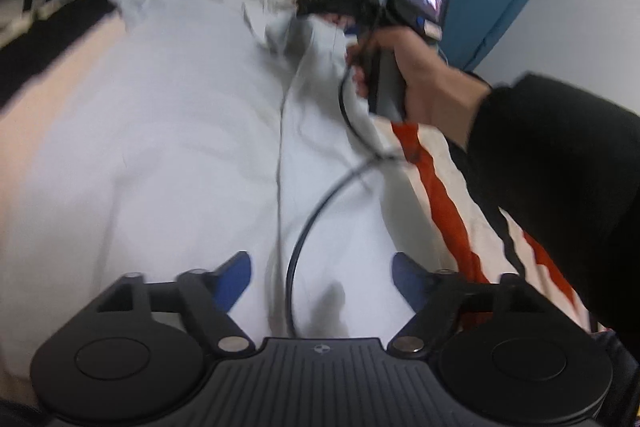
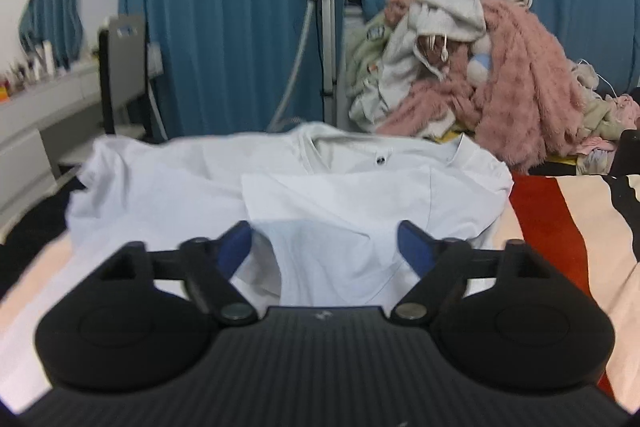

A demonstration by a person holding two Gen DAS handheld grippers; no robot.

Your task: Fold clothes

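Both claws spread wide, gripping nothing: left claw (image 1: 322, 269) and right claw (image 2: 324, 241) poised over white T-shirt (image 2: 280, 195) spread flat on bed (image 2: 560, 227), near laundry pile (image 2: 480, 67), likely for next fold.

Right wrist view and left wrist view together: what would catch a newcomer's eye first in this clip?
A white cotton T-shirt lies spread on the striped orange, cream and black bedspread, collar toward the blue curtains. Behind it, at the right, rises a heap of unfolded laundry with a fluffy pink garment. In the left wrist view, the open left gripper hovers over the shirt while the person's right hand holds the other tool at the far end.
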